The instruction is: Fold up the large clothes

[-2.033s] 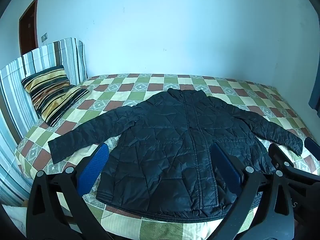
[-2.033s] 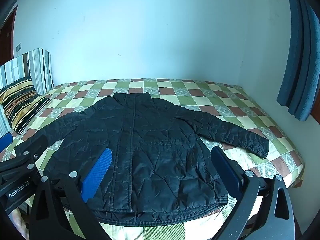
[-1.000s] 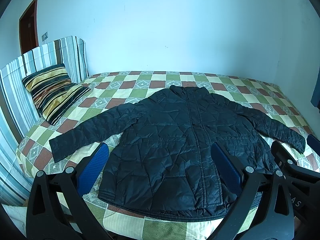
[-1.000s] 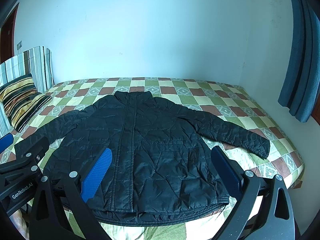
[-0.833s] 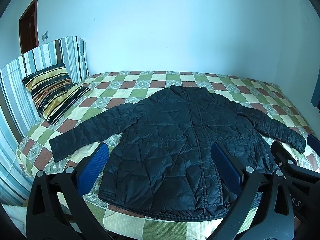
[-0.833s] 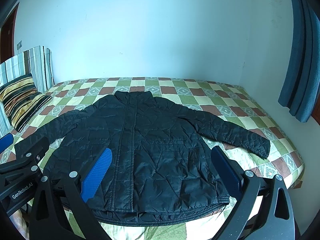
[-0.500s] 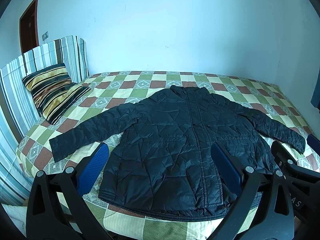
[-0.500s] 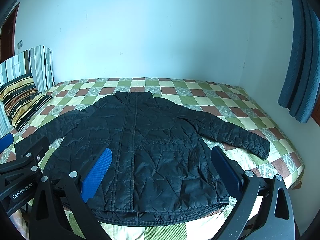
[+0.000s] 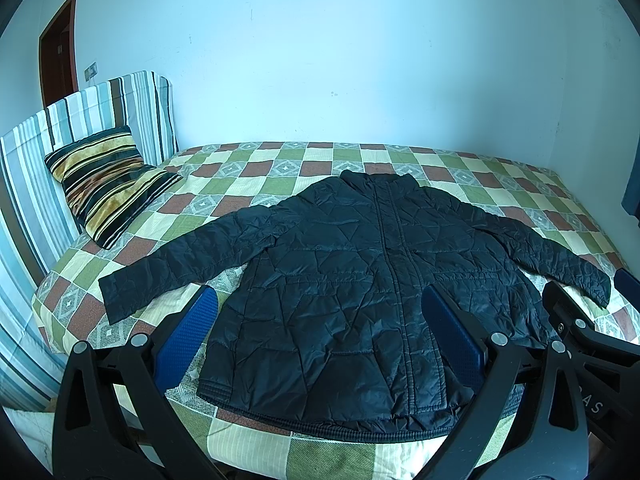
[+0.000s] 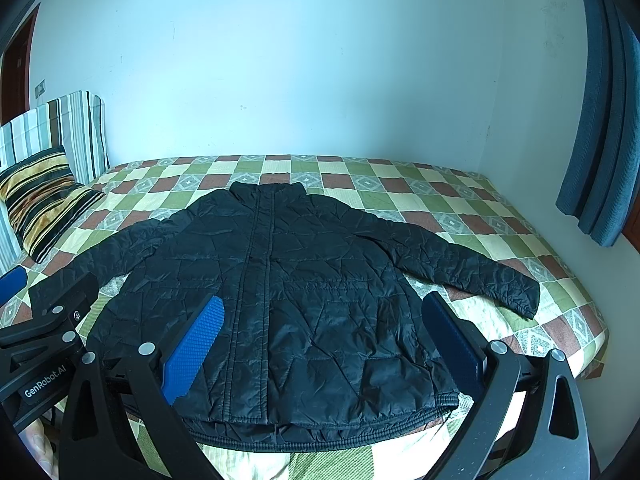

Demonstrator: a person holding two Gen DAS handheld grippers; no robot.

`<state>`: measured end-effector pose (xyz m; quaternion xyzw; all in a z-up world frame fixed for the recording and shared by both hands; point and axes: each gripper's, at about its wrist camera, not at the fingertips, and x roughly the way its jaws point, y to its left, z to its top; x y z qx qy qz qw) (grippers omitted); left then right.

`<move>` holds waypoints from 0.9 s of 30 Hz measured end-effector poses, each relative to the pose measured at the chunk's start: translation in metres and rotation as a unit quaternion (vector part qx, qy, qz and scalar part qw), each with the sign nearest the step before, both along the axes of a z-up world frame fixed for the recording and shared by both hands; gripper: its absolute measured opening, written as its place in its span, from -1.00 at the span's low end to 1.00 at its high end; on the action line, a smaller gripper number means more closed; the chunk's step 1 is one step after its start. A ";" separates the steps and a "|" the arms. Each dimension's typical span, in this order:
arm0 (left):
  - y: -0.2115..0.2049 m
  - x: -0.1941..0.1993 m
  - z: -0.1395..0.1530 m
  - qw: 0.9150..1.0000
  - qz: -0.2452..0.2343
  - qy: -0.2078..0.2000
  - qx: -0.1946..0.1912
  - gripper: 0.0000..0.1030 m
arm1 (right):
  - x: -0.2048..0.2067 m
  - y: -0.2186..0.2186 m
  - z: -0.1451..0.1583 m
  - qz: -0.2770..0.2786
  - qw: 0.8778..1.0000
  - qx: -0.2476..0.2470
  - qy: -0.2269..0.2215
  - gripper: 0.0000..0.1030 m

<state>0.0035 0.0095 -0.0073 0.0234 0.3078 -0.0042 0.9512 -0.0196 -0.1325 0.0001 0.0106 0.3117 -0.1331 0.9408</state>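
Observation:
A black quilted jacket (image 9: 352, 276) lies flat and zipped on the checked bedspread (image 9: 280, 160), collar toward the far wall, both sleeves spread out to the sides, hem at the near edge. It also shows in the right wrist view (image 10: 288, 292). My left gripper (image 9: 320, 336) is open and empty, held above the hem on the near side. My right gripper (image 10: 320, 336) is open and empty, also above the hem. Each gripper shows at the edge of the other's view, the right one (image 9: 580, 340) and the left one (image 10: 44, 340).
A striped pillow (image 9: 108, 184) leans on a striped headboard (image 9: 48, 152) at the left end of the bed. A blue curtain (image 10: 600, 120) hangs at the right. A brown door (image 9: 58, 52) is at far left. The bed's near edge (image 10: 360, 456) is just below the grippers.
Nothing has visibly changed over the last second. Compared with two seconds ago, both views have shifted slightly, with the jacket sitting a little lower and closer.

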 end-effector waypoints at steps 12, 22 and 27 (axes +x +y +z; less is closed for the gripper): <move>0.000 0.000 0.000 1.000 0.000 0.000 0.000 0.96 | 0.000 0.001 0.000 0.000 1.000 0.000 0.001 0.91; 0.000 0.000 0.000 1.000 0.000 0.001 0.000 0.96 | 0.001 0.001 0.000 0.000 1.000 0.000 0.001 0.91; 0.002 0.001 -0.001 1.000 0.000 0.001 -0.001 0.96 | 0.001 0.001 -0.001 0.000 1.000 -0.001 0.001 0.91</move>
